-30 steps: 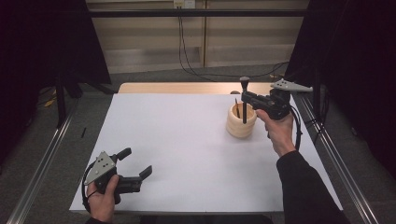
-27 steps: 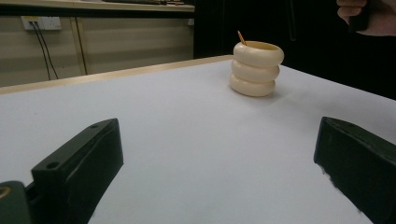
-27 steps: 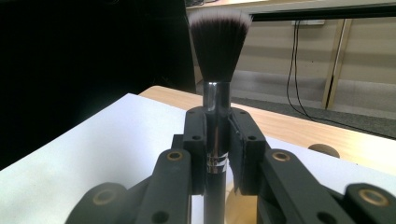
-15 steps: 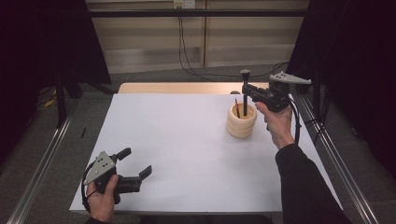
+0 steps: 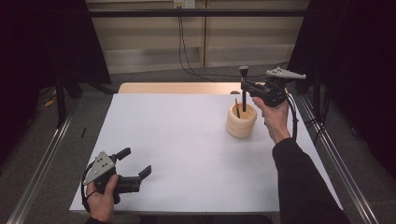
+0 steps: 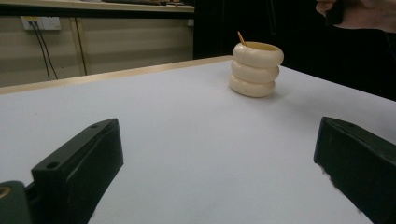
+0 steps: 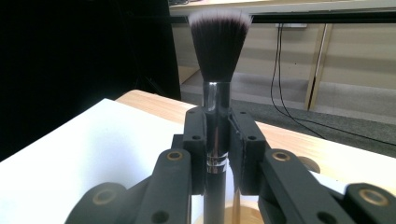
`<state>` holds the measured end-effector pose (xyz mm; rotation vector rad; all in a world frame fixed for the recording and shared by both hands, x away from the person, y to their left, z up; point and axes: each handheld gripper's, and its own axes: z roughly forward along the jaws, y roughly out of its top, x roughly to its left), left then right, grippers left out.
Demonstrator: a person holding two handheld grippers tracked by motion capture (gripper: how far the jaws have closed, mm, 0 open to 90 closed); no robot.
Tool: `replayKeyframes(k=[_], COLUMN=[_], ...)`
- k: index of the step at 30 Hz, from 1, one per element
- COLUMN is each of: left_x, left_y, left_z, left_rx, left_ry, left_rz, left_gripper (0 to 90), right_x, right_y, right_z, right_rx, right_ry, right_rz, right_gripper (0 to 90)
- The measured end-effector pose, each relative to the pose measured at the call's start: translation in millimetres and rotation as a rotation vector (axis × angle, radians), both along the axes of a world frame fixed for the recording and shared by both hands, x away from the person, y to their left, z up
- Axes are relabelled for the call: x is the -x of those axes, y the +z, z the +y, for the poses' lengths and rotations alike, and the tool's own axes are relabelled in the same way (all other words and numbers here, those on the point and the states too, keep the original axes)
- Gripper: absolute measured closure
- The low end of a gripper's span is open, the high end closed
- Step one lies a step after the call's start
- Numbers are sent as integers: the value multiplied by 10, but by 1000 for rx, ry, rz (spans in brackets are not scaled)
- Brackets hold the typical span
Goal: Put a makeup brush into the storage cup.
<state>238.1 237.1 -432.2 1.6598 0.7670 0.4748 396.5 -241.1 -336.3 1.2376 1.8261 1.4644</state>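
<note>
The right gripper (image 5: pixel 246 87) is raised above the far right part of the table (image 5: pixel 177 140), held by a hand whose forearm rises steeply from the lower right of the high view, wrist bent so the jaws point left. Its jaws are clamped on the silver ferrule of a brush (image 7: pixel 217 70), which stands upright between them, bristles up; the right gripper view shows both pads pressed flat against the shaft. The handle runs straight down from the jaws into the mouth of the cup (image 5: pixel 241 120), a cream ribbed holder standing directly below and slightly left of the gripper. A thin stick (image 6: pixel 241 38) leans inside the cup too, its tip poking over the rim.

The left gripper (image 5: pixel 135 168) lies low near the table's near left corner, well apart from the cup. The hand grasps it from below and behind, forearm barely entering the bottom edge of the high view, jaws pointing right and away across the table. Its jaws stand spread wide with nothing between them; the left gripper view shows bare white tabletop in the gap and the cup far ahead, toward the right jaw.
</note>
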Motion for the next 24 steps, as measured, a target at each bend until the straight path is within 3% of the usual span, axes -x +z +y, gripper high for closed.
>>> replayKeyframes(k=[15, 24], left_x=[-1, 0], left_y=[0, -2], left_z=[2, -5], left_rx=[4, 5], left_ry=[-2, -5], left_rz=[0, 2], left_gripper=[14, 14], right_x=[-85, -73], right_y=[-98, -252], right_z=[0, 16], right_rx=[23, 29], right_ry=[-12, -12], right_rz=[23, 43], right_gripper=[783, 783])
